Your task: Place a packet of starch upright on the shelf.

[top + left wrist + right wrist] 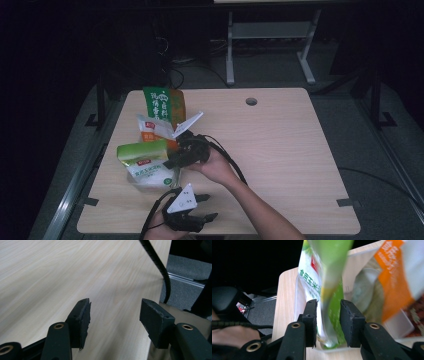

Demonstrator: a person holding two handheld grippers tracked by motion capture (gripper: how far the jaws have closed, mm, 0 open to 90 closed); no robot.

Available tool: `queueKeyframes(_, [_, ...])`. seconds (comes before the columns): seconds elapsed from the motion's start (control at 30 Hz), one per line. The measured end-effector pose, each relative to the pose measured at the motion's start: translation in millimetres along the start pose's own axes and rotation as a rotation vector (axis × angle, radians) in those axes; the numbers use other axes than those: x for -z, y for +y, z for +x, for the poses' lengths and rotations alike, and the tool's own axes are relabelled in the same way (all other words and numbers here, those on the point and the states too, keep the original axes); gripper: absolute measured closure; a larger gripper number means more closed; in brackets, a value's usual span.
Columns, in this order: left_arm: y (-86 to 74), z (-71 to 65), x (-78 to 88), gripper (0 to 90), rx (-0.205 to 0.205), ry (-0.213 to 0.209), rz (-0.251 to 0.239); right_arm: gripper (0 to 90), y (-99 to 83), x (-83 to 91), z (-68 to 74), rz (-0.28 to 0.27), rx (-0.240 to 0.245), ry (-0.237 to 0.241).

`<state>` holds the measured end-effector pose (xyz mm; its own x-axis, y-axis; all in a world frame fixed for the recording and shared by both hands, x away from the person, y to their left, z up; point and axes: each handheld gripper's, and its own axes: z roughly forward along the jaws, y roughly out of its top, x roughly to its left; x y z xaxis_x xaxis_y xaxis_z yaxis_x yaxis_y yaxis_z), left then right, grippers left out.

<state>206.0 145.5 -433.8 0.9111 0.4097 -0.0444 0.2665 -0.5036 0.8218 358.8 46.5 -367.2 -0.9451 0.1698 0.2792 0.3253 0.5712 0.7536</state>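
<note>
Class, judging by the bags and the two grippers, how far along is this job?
Looks done: three bags stand grouped at the table's left. In hand: the right gripper straddles the green-topped bag's edge, jaws slightly apart; whether the pads press is unclear. The left gripper waits open over bare wood. Left: probably settling that bag and withdrawing, though the final arrangement can't be told.

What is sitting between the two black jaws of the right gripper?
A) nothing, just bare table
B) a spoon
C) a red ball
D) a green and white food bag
D: in the right gripper view the edge of the green and white bag stands between the jaws of the right gripper, with small gaps showing on both sides of it.
</note>
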Motion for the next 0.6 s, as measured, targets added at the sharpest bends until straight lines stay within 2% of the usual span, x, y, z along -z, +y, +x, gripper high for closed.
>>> queueKeyframes(0.13, [0.2,1.1,1.5,40.7,0.001,0.008,-0.004,61.2,-6.8,14.0,-3.2,-0.013,-0.028,-0.005])
queueKeyframes(0.3, [0.1,2.5,1.1,40.2,0.001,0.012,-0.004,58.3,-16.9,31.9,-7.7,-0.019,-0.032,-0.030])
queueKeyframes(0.6, [0.2,3.8,1.7,39.5,-0.002,0.021,0.004,54.7,-40.2,63.0,-15.5,-0.042,-0.086,-0.062])
